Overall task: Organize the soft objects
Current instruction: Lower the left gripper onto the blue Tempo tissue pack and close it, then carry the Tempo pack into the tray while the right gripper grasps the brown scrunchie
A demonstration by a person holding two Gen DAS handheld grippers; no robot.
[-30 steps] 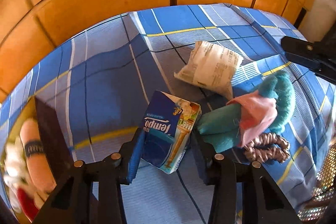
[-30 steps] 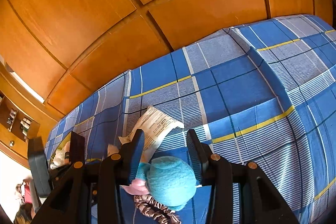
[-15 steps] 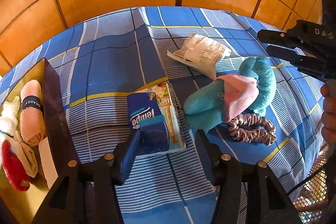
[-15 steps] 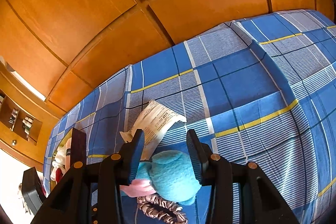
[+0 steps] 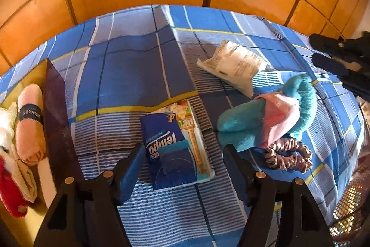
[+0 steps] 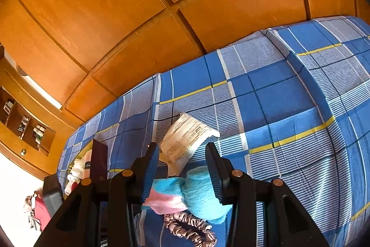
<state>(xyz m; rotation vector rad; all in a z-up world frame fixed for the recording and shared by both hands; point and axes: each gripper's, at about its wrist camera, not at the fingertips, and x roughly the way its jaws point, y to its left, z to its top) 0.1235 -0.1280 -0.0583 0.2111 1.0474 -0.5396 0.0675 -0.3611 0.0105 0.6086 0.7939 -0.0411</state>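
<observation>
Bedspread (image 5: 129, 75): blue checked cloth with yellow lines, wooden panelling behind it.
Tissue pack (image 5: 175, 145): blue "Tempo" pack lying flat on the bedspread, between the left gripper's fingers but clear of both pads.
Left gripper (image 5: 182, 161): jaws have just been opening and stand well apart; nothing is gripped.
Teal plush (image 5: 266, 119): soft toy with a pink cloth part, lying just right of the tissue pack; in the right wrist view it sits between the right gripper's fingers.
Right gripper (image 6: 182, 173): jaws partly open over the teal plush; whether the pads press on it cannot be told.
Scrunchie (image 5: 289, 154): mauve satin ring, touching the plush on its near side.
White packet (image 5: 233, 64): printed wrapper beyond the plush.
Box (image 5: 55, 112): dark-walled, at the left edge, holding a rolled pink towel (image 5: 30, 129) and white and red soft items.
</observation>
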